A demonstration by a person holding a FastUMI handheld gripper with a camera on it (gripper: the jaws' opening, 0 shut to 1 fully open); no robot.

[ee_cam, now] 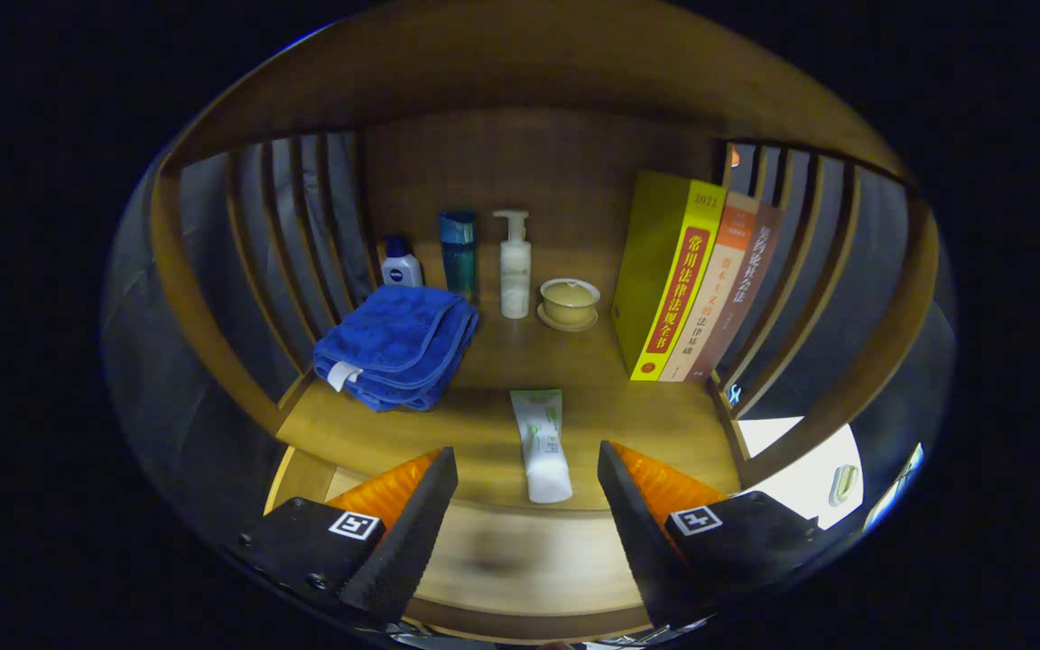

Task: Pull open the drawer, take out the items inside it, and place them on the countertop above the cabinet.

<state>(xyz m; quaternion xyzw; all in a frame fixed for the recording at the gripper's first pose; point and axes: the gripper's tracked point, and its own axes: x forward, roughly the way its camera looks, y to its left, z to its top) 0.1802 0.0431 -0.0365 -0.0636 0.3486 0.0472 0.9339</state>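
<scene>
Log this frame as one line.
gripper: open, holding nothing | tube: flat on countertop, between fingertips | towel: folded, beyond fingers

A wooden shelf unit stands in front of me, its warm brown top board (484, 54) arching across the upper part of the frame. The back panel (529, 171) at upper centre is darker wood and sits in shadow. Slatted sides flank it: vertical slats (294, 226) on the left and matching slats (809, 253) on the right, with dark grey showing through the gaps. The shelf surface (646, 415) in the middle catches a yellowish light, brighter toward its front edge. At lower right, beyond the slats, a pale, brightly lit patch (800, 469) shows, possibly floor.
</scene>
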